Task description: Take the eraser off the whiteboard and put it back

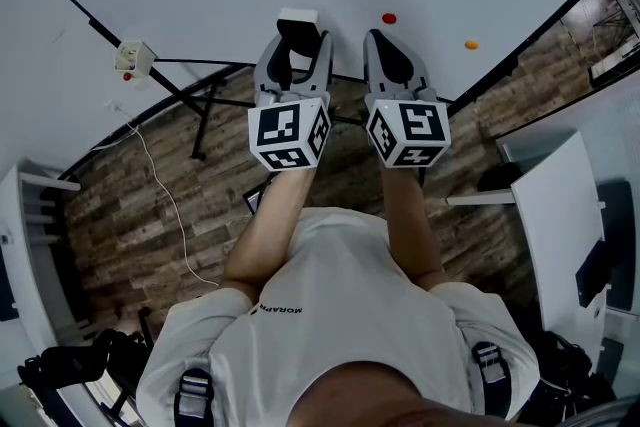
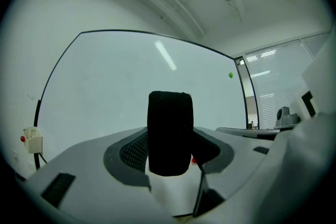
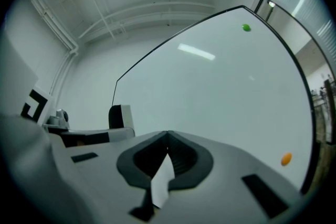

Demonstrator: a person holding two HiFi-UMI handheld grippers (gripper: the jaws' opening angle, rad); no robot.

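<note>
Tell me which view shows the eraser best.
Left gripper view: the eraser fills the centre, its black felt plainly visible. Head view shows only its white top; right gripper view, a small side glimpse.

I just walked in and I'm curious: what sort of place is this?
Probably an office or meeting room: a big whiteboard with a green magnet on it, a glass wall with blinds, and a white desk.
</note>
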